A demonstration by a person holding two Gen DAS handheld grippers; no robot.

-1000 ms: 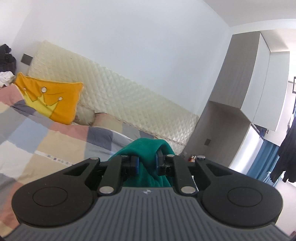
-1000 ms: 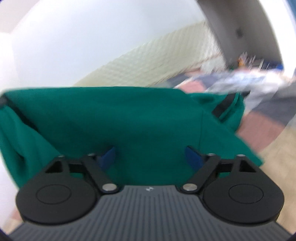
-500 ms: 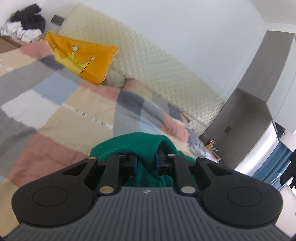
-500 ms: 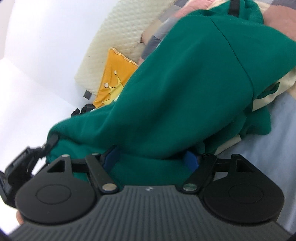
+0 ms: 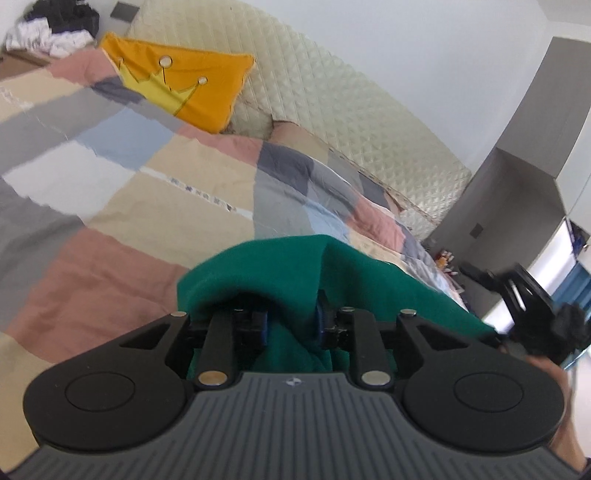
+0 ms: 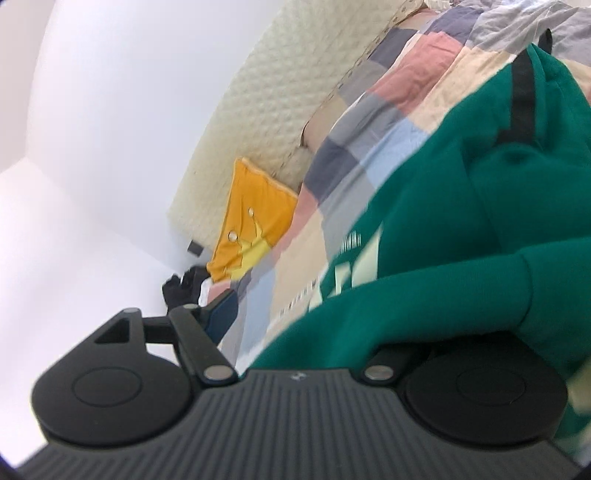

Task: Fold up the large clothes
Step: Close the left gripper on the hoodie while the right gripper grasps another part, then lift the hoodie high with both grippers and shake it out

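A large green sweatshirt (image 6: 461,229) with pale lettering and a black strap lies partly on the patchwork quilt (image 5: 122,206). In the left wrist view a fold of this green sweatshirt (image 5: 291,295) bulges up between the pads of my left gripper (image 5: 291,323). Its jaws are opening, and the cloth still fills the gap and touches both pads. My right gripper (image 6: 317,325) is open wide. Its left finger (image 6: 221,314) is bare, while the cloth drapes over and hides the right one. The right gripper (image 5: 528,306) also shows at the left view's right edge.
An orange crown cushion (image 5: 181,92) leans on the cream quilted headboard (image 5: 332,103). A pile of dark and white clothes (image 5: 51,33) sits at the far corner. A grey wardrobe (image 5: 517,192) stands past the bed's right end. A person's hand (image 5: 557,398) is at the right.
The left gripper sank toward the quilt and its jaws widened a little around the green fold. The right gripper swung aside; the cloth now covers only its right finger.
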